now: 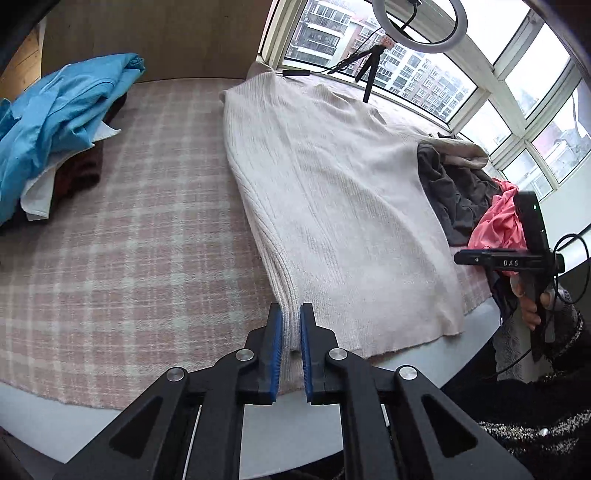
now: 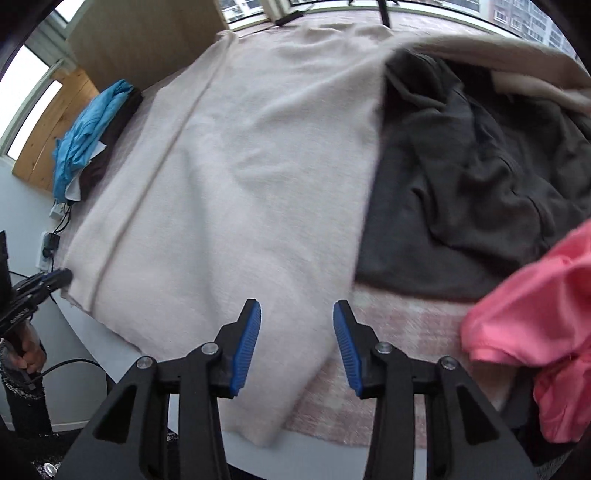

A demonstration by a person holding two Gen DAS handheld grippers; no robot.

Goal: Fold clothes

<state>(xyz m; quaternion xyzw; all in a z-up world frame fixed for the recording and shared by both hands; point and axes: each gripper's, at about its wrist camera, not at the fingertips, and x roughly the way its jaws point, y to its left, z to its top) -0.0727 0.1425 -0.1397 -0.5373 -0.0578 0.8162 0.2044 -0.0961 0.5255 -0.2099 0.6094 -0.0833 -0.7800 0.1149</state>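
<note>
Nearest the left wrist camera, the left claw [image 1: 291, 328] is seen pinching the folded near edge of a cream knit sweater [image 1: 332, 192], its blue pads [image 1: 277, 332] pressed against the bunched ribbed fabric on both sides. Nearest the right wrist camera, the right claw [image 2: 296, 332] is held spread above the sweater's near hem, with cloth seen below the gap but not touched by either pad; this view is blurred.

The cream knit sweater is laid flat along a bed covered by a pink plaid blanket [image 1: 129, 240], reaching from the near edge towards the window [image 1: 424, 66]. Just to the right of the sweater, a dark grey garment [image 2: 461, 177] is heaped, partly overlapped by the sweater's edge, and a pink garment [image 2: 535, 306] is bunched at the near right. On the far left of the bed, a blue garment [image 1: 62, 122] is piled over darker and white cloth.

On the sill at the far end, a ring light [image 1: 419, 26] on a small tripod is set before the window.
</note>
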